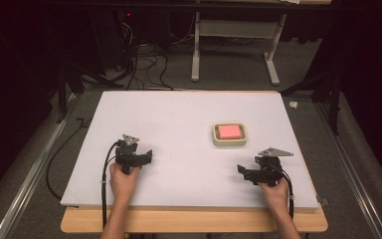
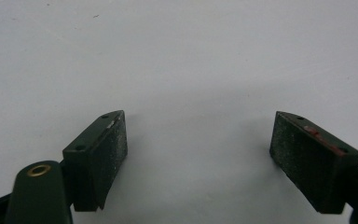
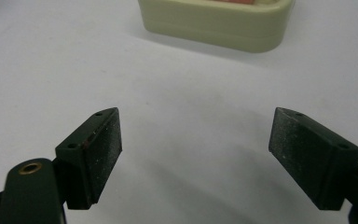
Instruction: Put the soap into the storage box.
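We are holding the left gripper (image 1: 146, 157) low over the white table (image 1: 179, 119), and its jaws are standing wide apart with nothing between them. We are holding the right gripper (image 1: 242, 172) the same way, jaws spread and empty. The little cream tray (image 1: 230, 143) is sitting near the right side of the table, just ahead of the right gripper, with a pink block (image 1: 229, 131) lying inside it.

We are thinking the tray could slide away if a jaw bumps its wall, because it looks light and the table looks smooth. The pink block could also slip if we are squeezing only its edge.

In the right gripper view the tray (image 3: 214, 23) is getting cut off at the top, so we are seeing hardly any of the block. We cannot tell how deep it sits, or whether it is soft or hard.
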The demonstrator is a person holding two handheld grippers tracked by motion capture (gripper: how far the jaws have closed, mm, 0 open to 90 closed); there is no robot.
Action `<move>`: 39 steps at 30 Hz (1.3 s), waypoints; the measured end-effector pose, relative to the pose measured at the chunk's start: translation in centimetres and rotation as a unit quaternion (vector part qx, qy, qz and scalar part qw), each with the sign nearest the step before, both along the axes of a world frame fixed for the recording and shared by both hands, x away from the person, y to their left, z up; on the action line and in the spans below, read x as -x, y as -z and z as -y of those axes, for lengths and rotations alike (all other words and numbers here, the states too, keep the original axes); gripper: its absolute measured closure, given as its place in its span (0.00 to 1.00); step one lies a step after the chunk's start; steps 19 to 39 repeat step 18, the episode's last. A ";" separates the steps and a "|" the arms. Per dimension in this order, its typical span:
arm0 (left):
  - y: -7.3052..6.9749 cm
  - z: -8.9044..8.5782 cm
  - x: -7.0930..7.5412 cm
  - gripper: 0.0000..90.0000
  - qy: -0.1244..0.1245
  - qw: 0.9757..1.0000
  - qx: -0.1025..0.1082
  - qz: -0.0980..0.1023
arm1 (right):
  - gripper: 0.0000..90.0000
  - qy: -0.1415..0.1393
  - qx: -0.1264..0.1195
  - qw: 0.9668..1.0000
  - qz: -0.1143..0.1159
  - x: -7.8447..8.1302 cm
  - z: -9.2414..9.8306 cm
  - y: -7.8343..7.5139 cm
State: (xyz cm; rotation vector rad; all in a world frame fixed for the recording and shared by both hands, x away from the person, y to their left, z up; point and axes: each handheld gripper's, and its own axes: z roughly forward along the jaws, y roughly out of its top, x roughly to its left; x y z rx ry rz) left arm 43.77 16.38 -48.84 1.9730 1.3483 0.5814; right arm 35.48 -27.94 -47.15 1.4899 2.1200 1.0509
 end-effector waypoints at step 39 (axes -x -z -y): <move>0.0 0.0 0.0 0.22 0.001 1.000 -0.001 0.000 | 0.17 -0.002 0.075 0.997 0.002 -0.1 -1.3 1.1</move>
